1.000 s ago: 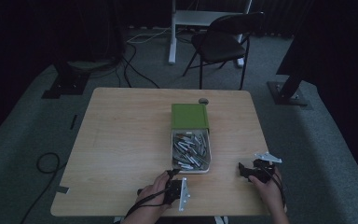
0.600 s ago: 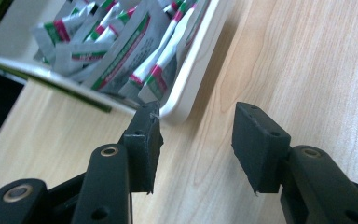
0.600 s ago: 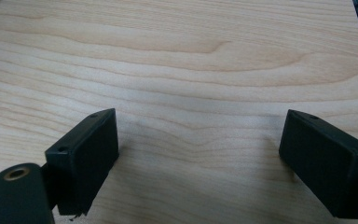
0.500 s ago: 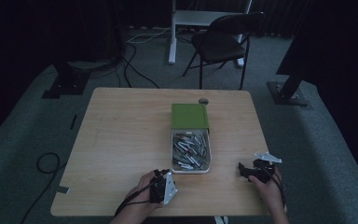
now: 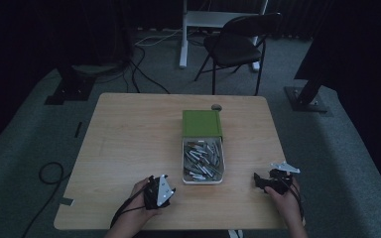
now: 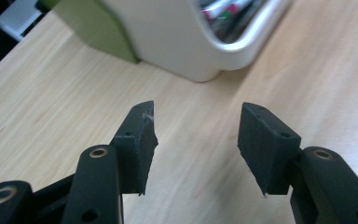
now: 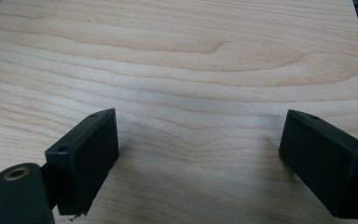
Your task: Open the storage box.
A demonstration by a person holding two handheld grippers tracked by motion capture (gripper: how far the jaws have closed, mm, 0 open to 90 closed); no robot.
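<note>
Left gripper (image 5: 164, 191): near the front edge of the surface (image 5: 129, 144), left of centre; jaws partly apart and just been opening, nothing between them, aimed at the tray's near corner.
White tray (image 5: 203, 179) of small metal pieces (image 5: 203, 159): right of centre, its near end close to the front edge; a green box (image 5: 202, 123) touches its far end.
Right gripper (image 5: 258, 182): near the front right corner, jaws wide apart over bare wood, holding nothing.
</note>
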